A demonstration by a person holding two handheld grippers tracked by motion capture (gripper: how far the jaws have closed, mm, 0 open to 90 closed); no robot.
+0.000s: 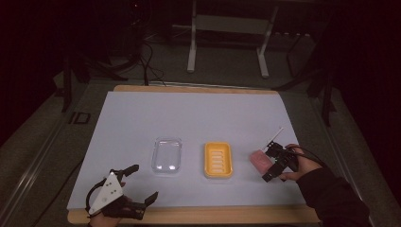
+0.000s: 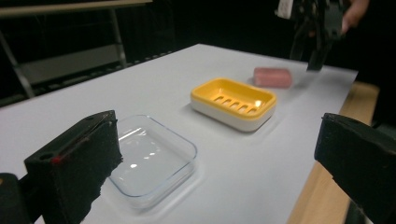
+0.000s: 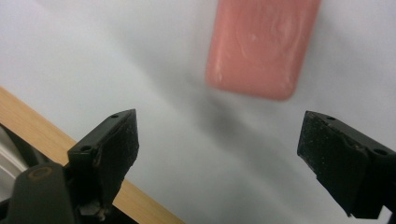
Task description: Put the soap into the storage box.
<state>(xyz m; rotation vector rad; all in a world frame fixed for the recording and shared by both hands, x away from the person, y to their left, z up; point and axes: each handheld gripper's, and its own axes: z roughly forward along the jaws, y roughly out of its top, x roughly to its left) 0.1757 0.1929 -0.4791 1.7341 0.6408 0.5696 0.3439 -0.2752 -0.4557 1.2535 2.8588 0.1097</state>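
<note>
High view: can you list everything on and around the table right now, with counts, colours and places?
soap bar: one, pink, right part of the sheet, just ahead of the right gripper
soap dish: one, yellow with a white base, centre
clear lid: one, transparent, left of the soap dish
paper sheet: one, pale white, covering the table
table: one, wooden edges showing
metal frame: one, grey, on the floor beyond the table
left gripper: one, black, near-left edge, fingers open
right gripper: one, black, beside the soap bar, fingers open
</note>
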